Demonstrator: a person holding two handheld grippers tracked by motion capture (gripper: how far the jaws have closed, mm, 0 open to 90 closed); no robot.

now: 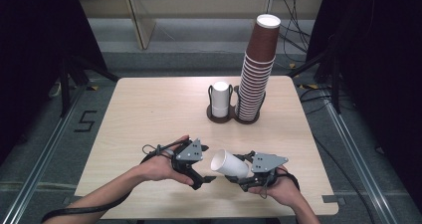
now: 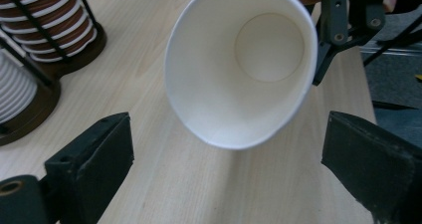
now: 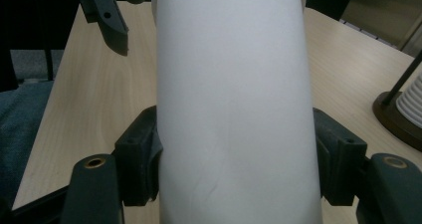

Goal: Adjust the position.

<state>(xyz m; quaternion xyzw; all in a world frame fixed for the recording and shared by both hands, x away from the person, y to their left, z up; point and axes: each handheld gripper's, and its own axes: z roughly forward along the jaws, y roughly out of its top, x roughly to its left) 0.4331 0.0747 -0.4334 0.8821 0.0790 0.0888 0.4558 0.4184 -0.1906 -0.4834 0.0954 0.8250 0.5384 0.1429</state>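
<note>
The wooden table [image 1: 149,109] bears a tall brown cup stack [image 1: 256,69]. The right gripper [image 1: 238,175] clamps the white paper cup [image 1: 229,163] sideways between its fingers. The left gripper [image 1: 206,176] gapes wide, fingers apart from the cup's mouth.

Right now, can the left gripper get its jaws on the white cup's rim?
Probably yes. The right gripper holds the white cup on its side, with the mouth turned toward the left gripper. The left jaws stand apart on either side below the rim, and nothing lies between them and it.
</note>
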